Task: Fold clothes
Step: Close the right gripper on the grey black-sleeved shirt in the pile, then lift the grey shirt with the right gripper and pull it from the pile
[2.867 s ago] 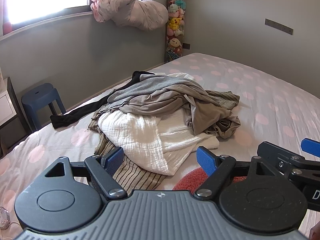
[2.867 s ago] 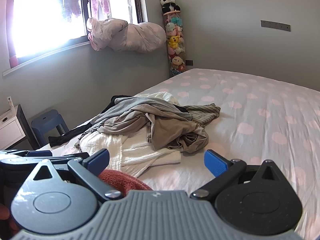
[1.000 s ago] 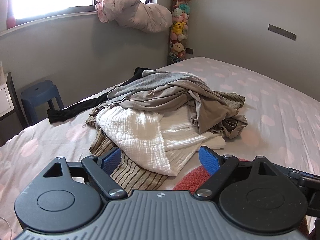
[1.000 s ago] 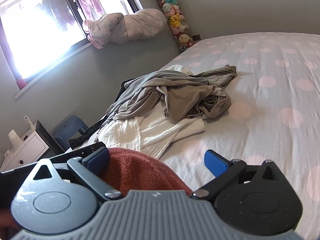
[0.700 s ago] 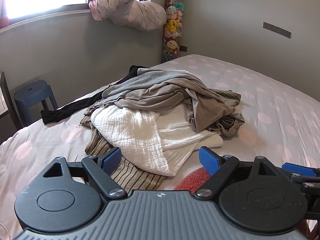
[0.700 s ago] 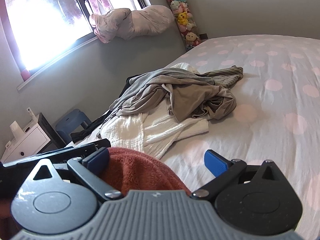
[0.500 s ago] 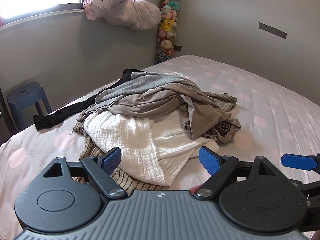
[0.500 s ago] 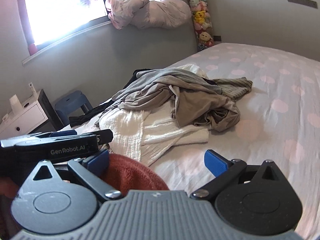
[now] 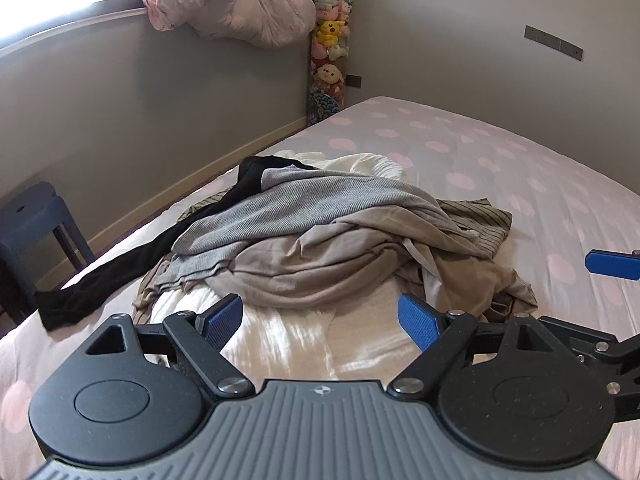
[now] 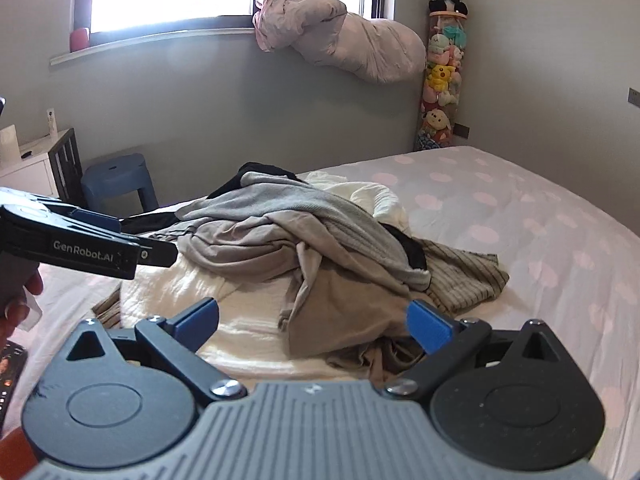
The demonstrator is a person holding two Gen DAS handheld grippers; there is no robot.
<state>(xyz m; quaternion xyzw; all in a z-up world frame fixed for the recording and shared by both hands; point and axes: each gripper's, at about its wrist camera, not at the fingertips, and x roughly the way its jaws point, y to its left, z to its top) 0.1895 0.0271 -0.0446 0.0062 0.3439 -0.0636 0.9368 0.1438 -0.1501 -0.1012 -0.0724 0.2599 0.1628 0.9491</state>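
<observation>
Both of my grippers hang spread wide and empty over the near edge of the clothes heap (image 9: 320, 236) on the polka-dot bed (image 9: 520, 168): the left gripper (image 9: 320, 316) above the white crinkled garment (image 9: 288, 340), the right gripper (image 10: 312, 320) facing the beige top (image 10: 344, 300). Everything looks soft, light and tangled, so I judge a pinch at a free hem or collar of the topmost grey knit (image 9: 332, 196) best, lifting slowly to shed its neighbours.
</observation>
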